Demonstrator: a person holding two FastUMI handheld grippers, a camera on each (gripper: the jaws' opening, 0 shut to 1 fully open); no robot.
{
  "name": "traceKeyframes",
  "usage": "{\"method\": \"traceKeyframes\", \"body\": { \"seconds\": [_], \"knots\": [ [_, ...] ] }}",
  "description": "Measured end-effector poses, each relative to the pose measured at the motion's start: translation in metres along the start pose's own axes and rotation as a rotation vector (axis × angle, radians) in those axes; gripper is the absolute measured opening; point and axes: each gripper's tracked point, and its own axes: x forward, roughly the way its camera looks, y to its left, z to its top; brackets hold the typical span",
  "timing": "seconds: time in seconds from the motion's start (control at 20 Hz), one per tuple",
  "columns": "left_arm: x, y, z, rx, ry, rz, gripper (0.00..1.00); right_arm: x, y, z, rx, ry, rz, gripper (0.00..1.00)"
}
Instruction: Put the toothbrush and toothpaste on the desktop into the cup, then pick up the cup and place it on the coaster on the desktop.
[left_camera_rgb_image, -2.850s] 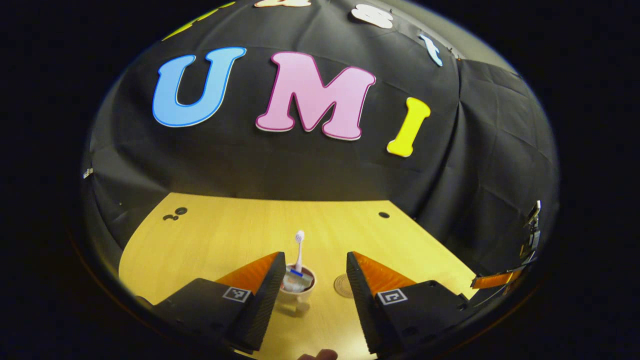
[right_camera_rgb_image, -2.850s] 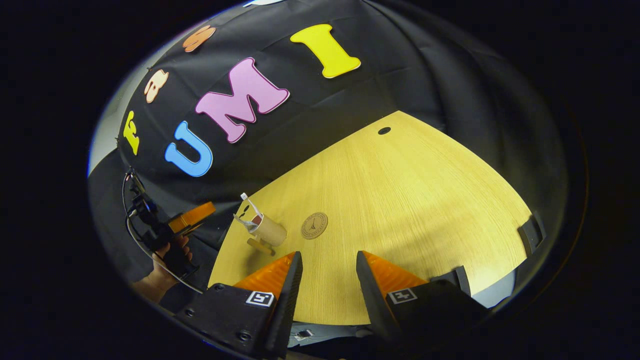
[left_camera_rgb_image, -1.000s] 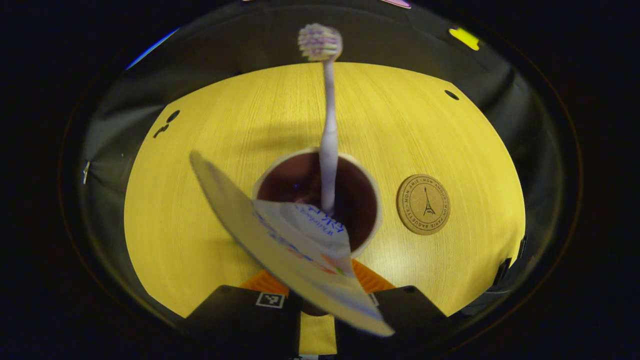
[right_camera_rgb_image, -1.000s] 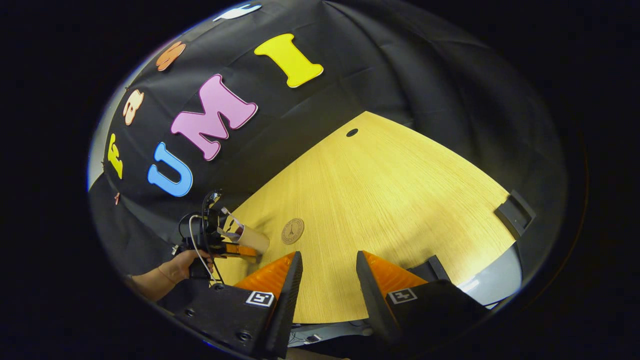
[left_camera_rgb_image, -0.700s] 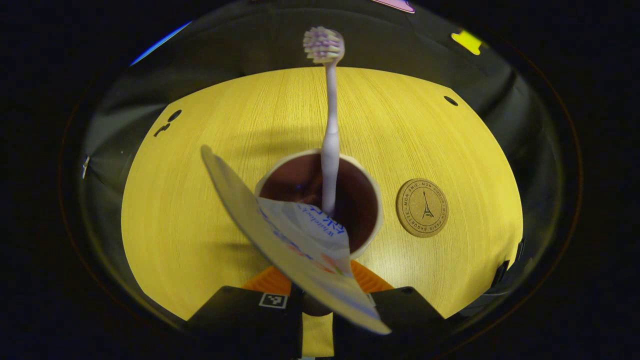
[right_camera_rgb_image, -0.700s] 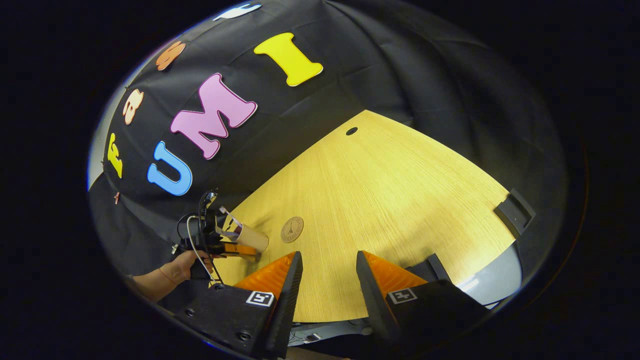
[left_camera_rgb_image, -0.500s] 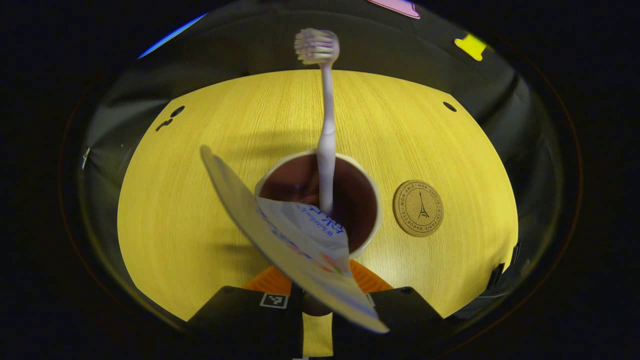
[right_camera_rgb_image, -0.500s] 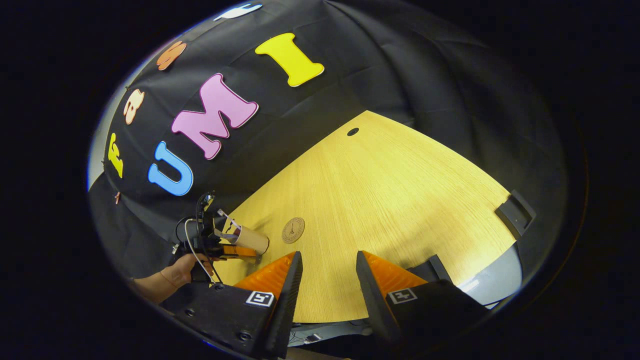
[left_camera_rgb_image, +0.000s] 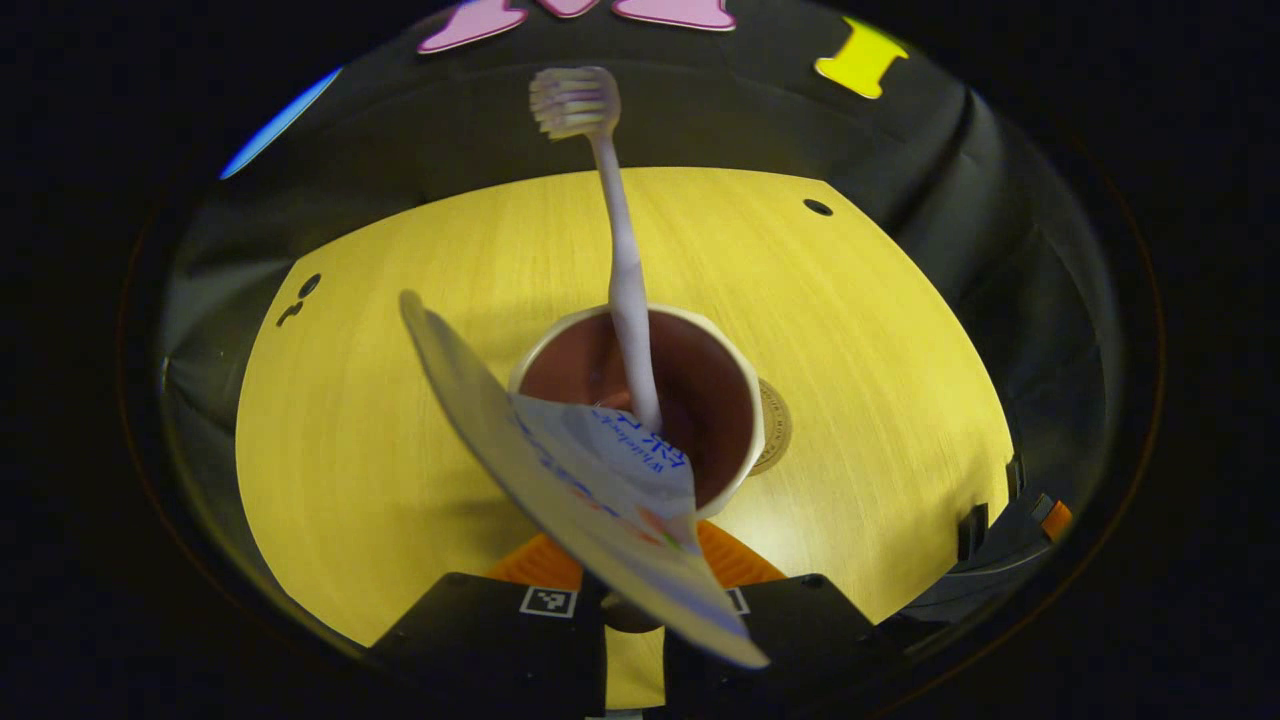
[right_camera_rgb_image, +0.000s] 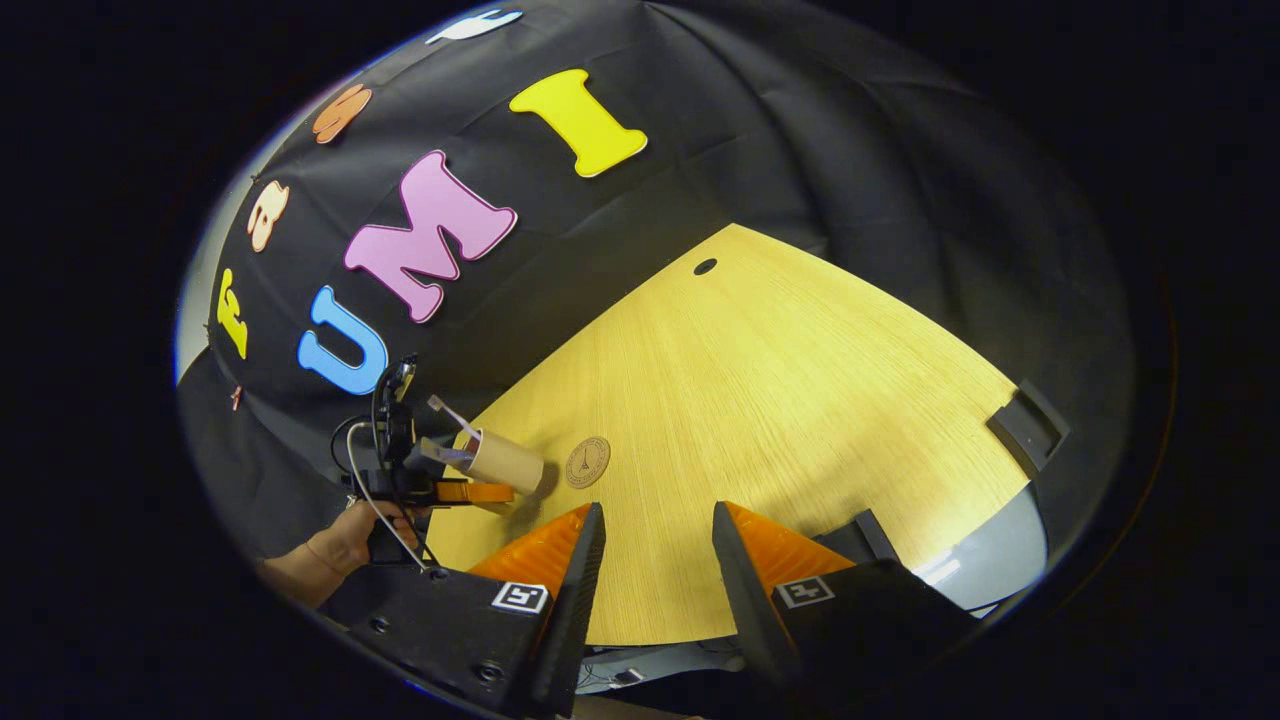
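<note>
In the left gripper view I look down into the beige cup (left_camera_rgb_image: 735, 375), dark inside. A pale toothbrush (left_camera_rgb_image: 622, 270) stands in it, bristles up, and a toothpaste tube (left_camera_rgb_image: 570, 480) leans out toward the camera. My left gripper (left_camera_rgb_image: 628, 600) is shut on the cup's wall. The round cork coaster (left_camera_rgb_image: 775, 428) peeks out from behind the cup's right rim. In the right gripper view the left gripper (right_camera_rgb_image: 478, 492), held by a hand (right_camera_rgb_image: 340, 545), carries the cup (right_camera_rgb_image: 505, 460) just left of the coaster (right_camera_rgb_image: 587, 462). My right gripper (right_camera_rgb_image: 650, 560) stands open over the table's near edge with nothing between its fingers.
The wooden table (right_camera_rgb_image: 800, 400) has a small dark hole (right_camera_rgb_image: 705, 267) near its far edge and two more holes (left_camera_rgb_image: 300, 295) at the left. A black clamp (right_camera_rgb_image: 1030, 425) sits on the right edge. Black cloth walls close in behind the table.
The left gripper closed on the cup and has carried it right toward the coaster, which now lies partly hidden behind the cup's rim. The right gripper has stayed open and almost still.
</note>
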Motion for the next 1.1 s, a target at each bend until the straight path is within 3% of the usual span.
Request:
{"method": "traceKeyframes", "body": {
  "seconds": [0.35,1.1],
  "knots": [
    [0.017,-0.043,0.015,0.074,0.015,-0.027,0.31,-0.01,-0.016,0.006,0.032,-0.026,-0.025,0.67],
    [0.05,-0.062,0.011,0.108,0.062,0.005,0.31,-0.021,-0.037,0.01,0.064,-0.035,-0.058,0.67]
  ]
}}
